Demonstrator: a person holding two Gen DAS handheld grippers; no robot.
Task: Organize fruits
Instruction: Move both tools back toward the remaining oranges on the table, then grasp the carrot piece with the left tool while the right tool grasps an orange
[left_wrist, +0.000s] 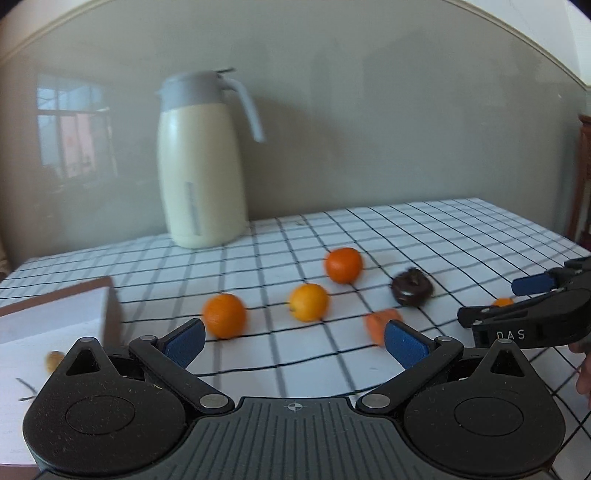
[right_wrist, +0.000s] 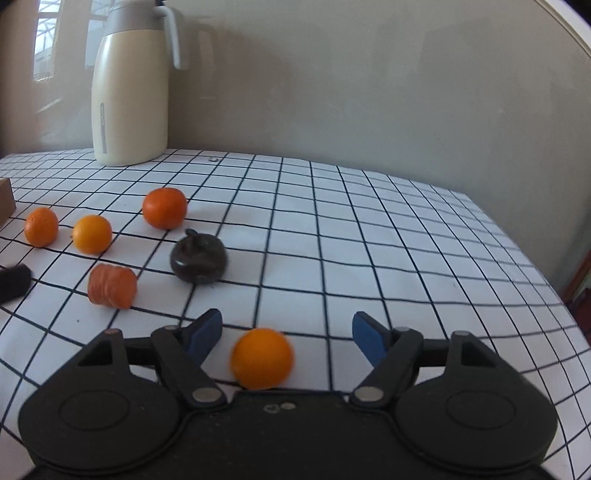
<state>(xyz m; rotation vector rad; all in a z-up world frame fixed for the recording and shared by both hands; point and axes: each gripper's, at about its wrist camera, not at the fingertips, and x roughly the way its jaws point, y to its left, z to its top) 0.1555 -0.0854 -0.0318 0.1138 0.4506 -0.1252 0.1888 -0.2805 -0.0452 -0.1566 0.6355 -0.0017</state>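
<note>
Jaws wide apart, both grippers: left gripper (left_wrist: 293, 341) holds nothing; right gripper (right_wrist: 287, 338) brackets a smooth round orange (right_wrist: 261, 358), untouched, on gridded cloth (right_wrist: 369, 236).

Left gripper (left_wrist: 293, 341) and right gripper (right_wrist: 287, 338) both spread wide (blue-padded fingers (right_wrist: 364, 338) apart)

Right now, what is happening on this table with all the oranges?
A person holds a tool in each hand and is sorting fruit on the checked tablecloth. The right tool is open, with a small orange between its fingers, not yet gripped. The left tool is open and empty, facing three oranges, near a white box.
</note>
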